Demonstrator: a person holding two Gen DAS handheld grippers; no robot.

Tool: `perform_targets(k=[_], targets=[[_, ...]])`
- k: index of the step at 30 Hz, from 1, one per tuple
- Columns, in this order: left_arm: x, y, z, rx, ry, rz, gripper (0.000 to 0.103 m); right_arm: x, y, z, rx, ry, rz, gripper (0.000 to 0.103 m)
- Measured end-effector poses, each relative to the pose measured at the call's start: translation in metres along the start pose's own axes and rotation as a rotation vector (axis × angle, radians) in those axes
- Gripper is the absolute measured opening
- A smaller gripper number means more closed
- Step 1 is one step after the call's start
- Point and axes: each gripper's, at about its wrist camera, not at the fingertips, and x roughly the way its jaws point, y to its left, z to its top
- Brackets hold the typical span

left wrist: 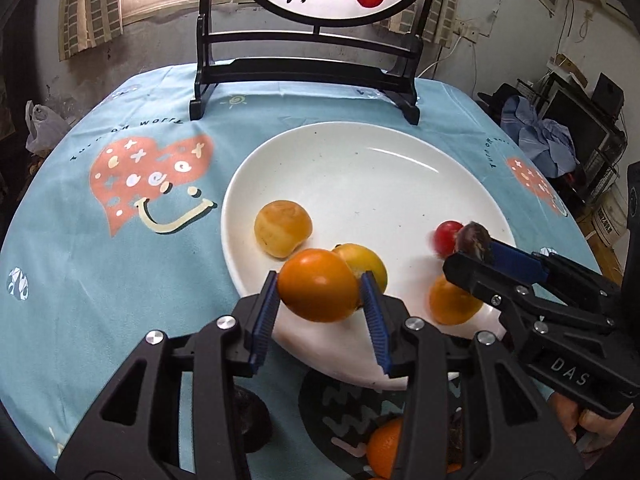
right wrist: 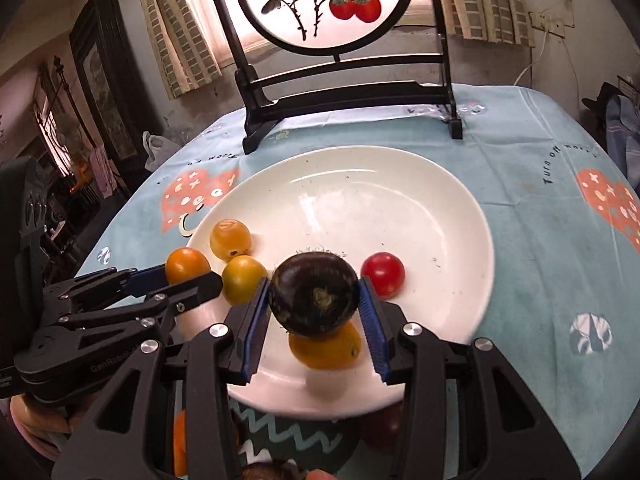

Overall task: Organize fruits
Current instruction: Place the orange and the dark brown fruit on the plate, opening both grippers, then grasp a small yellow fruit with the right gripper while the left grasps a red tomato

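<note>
- The left wrist view sits just behind the left tool [left wrist: 320, 304], looking forward and steeply down along its two fingers, close above the near rim of the white plate [left wrist: 360, 152].
- The right wrist view sits just behind the right tool [right wrist: 314, 312], likewise tilted down and close over the plate's near edge.
- Both face the far side of the desk [left wrist: 120, 280], where a dark framed round screen [left wrist: 320, 20] stands before a window.
- Shared ground: the plate, its fruit, the blue cloth and the screen.
- Each view catches the other tool, at the right edge in the left view and at the left edge in the right view.
</note>
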Motion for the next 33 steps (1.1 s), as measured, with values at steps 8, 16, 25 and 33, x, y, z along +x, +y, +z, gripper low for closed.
perform_targets(k=[8, 16, 25, 33], targets=[[-0.05, 0.01, 0.002, -0.031, -0.113, -0.002, 0.093, -0.044, -0.007, -0.001, 0.109, -0.063, 0.116, 0.063], [-0.087, 0.038, -0.032, -0.106, -0.144, -0.003, 0.1, -0.085, 0.001, -0.055, 0.166, -0.103, 0.086, 0.063], [-0.09, 0.056, -0.092, -0.089, -0.077, 0.01, 0.1, -0.108, -0.031, -0.112, 0.238, -0.055, 0.034, 0.063], [-0.09, 0.071, -0.12, -0.137, -0.034, -0.018, 0.1, -0.109, -0.014, -0.131, 0.096, -0.01, -0.081, 0.054]])
